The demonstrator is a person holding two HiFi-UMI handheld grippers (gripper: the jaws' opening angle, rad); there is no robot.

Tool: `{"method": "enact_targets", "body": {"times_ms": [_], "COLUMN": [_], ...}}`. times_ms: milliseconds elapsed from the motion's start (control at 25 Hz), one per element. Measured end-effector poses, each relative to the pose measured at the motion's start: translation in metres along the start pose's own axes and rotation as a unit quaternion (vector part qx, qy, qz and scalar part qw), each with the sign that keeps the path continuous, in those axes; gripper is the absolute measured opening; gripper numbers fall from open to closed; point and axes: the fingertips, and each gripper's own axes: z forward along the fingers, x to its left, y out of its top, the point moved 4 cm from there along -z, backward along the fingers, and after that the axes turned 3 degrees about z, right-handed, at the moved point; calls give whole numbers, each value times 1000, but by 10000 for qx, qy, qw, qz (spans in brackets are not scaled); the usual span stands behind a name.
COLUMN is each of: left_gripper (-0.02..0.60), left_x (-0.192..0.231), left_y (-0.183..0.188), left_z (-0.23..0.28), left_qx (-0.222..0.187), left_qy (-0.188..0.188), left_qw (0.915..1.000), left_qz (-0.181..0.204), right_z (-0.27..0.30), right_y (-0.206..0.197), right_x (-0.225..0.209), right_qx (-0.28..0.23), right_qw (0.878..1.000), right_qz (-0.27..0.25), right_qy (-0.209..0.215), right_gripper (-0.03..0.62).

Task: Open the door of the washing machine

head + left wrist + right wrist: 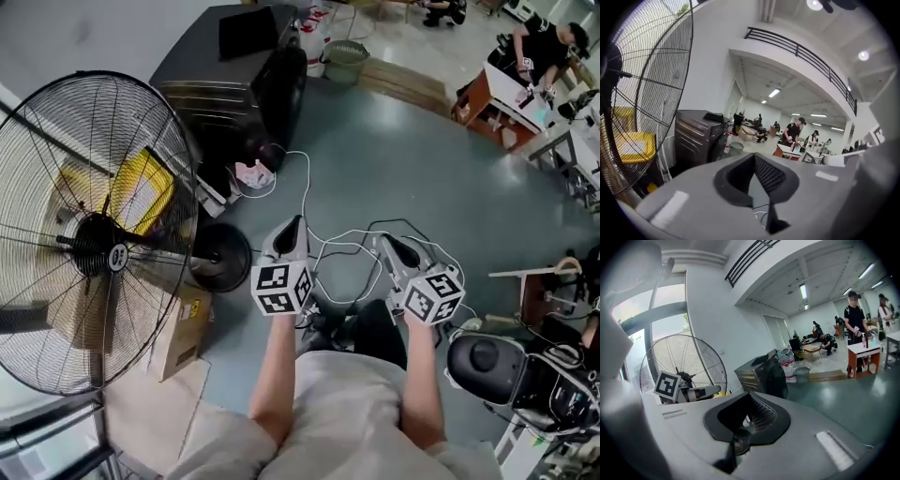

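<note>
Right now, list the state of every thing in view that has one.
Washing machine door: closed, as far as shows.
Left gripper: shut, empty.
Right gripper: shut, empty.
Fan: upright; running or not, cannot tell.

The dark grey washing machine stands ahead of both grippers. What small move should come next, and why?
Probably step closer, bringing the left gripper toward the front of the dark grey washing machine. It and the right gripper are shut and empty, and grey floor separates them from the machine, so it seems out of reach.
</note>
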Motion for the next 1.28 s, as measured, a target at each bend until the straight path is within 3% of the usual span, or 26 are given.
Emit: {"method": "enact_targets", "body": {"times_ms": [240, 400, 640, 880, 1000, 1120, 1280], "left_gripper": [57, 57, 57, 57, 57, 57, 57], "left_x": [19, 29, 46, 27, 10, 3, 9], "left_y": [-5, 9, 42, 81, 84, 77, 76], "left_z": [24, 44, 102, 172, 199, 220, 239], "left_qx": [133, 98, 73, -77, -12, 258, 181], "left_qy": [144, 275, 681, 827, 539, 529, 500], "left_qw": [9998, 9996, 9975, 9963, 9985, 9974, 9983], "left_qz": [-73, 19, 174, 204, 93, 423, 235], "right_z": [21, 48, 112, 155, 163, 171, 192], "right_y": [5, 16, 69, 128, 154, 173, 178], "right_x": [-24, -53, -115, -169, -182, -185, -194], "right_qx": [171, 348, 357, 167, -284, -614, -574], "right_qw": [9998, 9990, 9985, 9989, 9977, 9924, 9927], "right_qz": [76, 221, 405, 206, -384, -877, -692], "right_qy": [-39, -180, 19, 382, 476, 608, 809], "right_gripper": [2, 2, 2, 2, 2, 2, 2]}}
